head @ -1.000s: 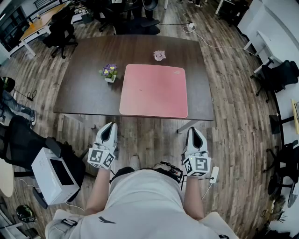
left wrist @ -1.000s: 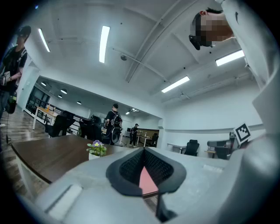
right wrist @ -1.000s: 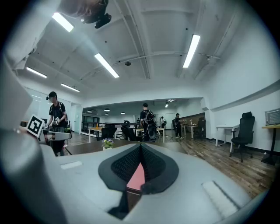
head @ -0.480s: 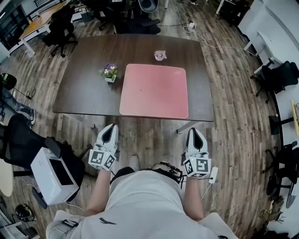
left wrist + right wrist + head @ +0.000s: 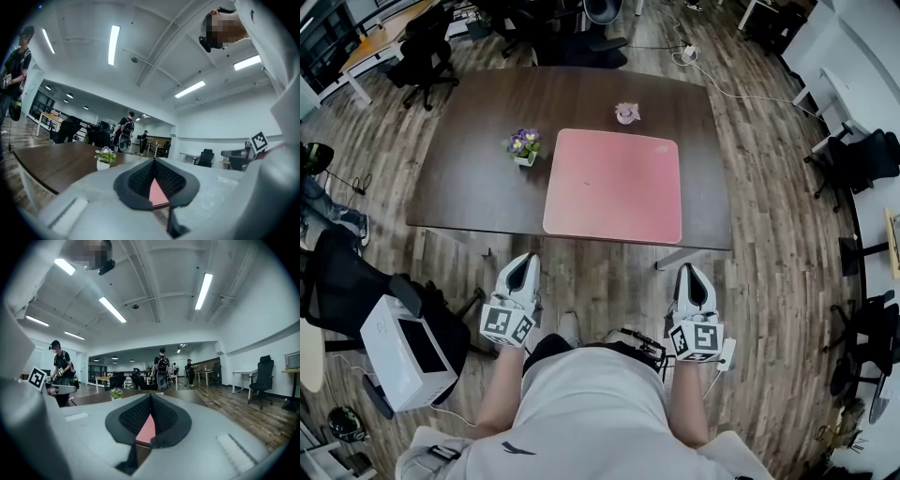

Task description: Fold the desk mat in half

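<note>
A pink desk mat (image 5: 612,187) lies flat and unfolded on the dark brown table (image 5: 469,178), close to its near edge. Both grippers are held level in front of the person, short of the table and apart from the mat. My left gripper (image 5: 523,272) has its jaws together with nothing held; my right gripper (image 5: 692,278) is the same. In the left gripper view the fingertips (image 5: 153,161) meet, and a sliver of the mat (image 5: 157,192) shows below them. The right gripper view shows the same closed tips (image 5: 150,397) and pink mat (image 5: 147,430).
A small pot of purple flowers (image 5: 523,145) stands just left of the mat's far corner. A small pink object (image 5: 626,113) sits behind the mat. Office chairs (image 5: 427,52) stand past the table. A white box (image 5: 408,352) sits on the floor at my left. People stand in the background.
</note>
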`<action>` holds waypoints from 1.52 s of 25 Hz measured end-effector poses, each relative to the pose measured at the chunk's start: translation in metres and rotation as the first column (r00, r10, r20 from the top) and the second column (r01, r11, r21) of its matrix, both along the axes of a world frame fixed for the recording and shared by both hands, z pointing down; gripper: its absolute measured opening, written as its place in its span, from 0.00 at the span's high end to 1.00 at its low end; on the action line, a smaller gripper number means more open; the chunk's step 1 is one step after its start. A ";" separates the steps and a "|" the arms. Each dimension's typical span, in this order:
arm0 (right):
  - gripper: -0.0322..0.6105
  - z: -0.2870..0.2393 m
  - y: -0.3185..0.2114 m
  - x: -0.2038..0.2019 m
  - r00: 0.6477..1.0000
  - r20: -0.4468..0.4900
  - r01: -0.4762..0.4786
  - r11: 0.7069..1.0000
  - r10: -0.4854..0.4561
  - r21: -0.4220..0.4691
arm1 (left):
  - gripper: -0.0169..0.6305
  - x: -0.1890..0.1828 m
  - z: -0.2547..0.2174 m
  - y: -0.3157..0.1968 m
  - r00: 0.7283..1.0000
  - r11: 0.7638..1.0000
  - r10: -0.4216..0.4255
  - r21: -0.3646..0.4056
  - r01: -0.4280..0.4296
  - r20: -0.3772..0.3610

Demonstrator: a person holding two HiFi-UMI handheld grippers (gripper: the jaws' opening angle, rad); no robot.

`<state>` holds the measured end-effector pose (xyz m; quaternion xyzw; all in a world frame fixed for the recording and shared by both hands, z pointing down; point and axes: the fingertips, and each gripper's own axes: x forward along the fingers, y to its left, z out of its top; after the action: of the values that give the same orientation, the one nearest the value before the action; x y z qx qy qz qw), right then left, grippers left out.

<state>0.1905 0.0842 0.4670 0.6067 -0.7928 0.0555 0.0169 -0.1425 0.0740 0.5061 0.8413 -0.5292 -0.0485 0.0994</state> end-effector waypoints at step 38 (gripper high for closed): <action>0.93 0.041 -0.136 0.010 0.996 -0.093 -0.019 0.995 0.009 -0.100 | 0.97 0.004 0.035 -0.137 0.991 0.999 0.047 -0.021 -0.045 0.127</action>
<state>0.2005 -0.0516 0.5085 0.6125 -0.7831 0.0672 0.0837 -0.1380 -0.0626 0.5407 0.8536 -0.5154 0.0124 0.0743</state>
